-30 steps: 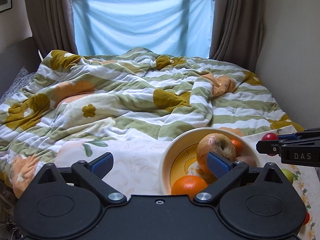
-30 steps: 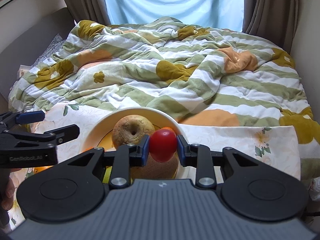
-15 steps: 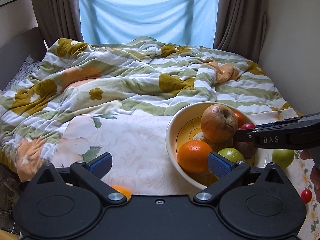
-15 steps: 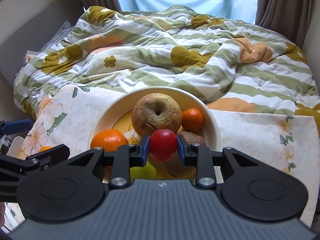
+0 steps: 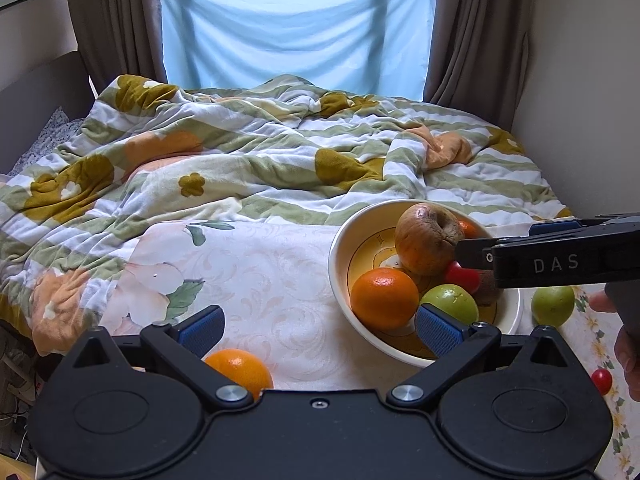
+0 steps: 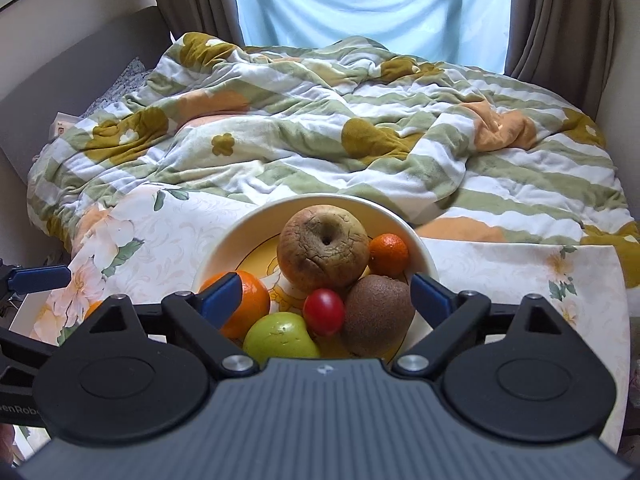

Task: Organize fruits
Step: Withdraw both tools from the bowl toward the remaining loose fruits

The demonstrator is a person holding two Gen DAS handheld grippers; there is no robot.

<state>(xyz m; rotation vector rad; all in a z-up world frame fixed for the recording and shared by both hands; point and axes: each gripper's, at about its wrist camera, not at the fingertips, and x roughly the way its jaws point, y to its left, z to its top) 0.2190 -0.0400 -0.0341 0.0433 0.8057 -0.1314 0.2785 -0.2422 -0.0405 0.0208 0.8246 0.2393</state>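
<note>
Both your tongs gape empty, and the loose orange (image 5: 239,370) sits just under your left tongs (image 5: 318,330), nearest that hand.

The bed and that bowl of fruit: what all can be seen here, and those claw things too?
bowl: one, cream, on the floral cloth
wrinkled apple: one, brownish, in bowl
oranges: two in bowl, one on cloth
green fruit: one in bowl, one beside it
cherry tomatoes: one in bowl, one on cloth
kiwi: one, brown, in bowl
floral cloth: one, pale
blanket: one, green-striped
left claw: open
right claw: open, over bowl
</note>
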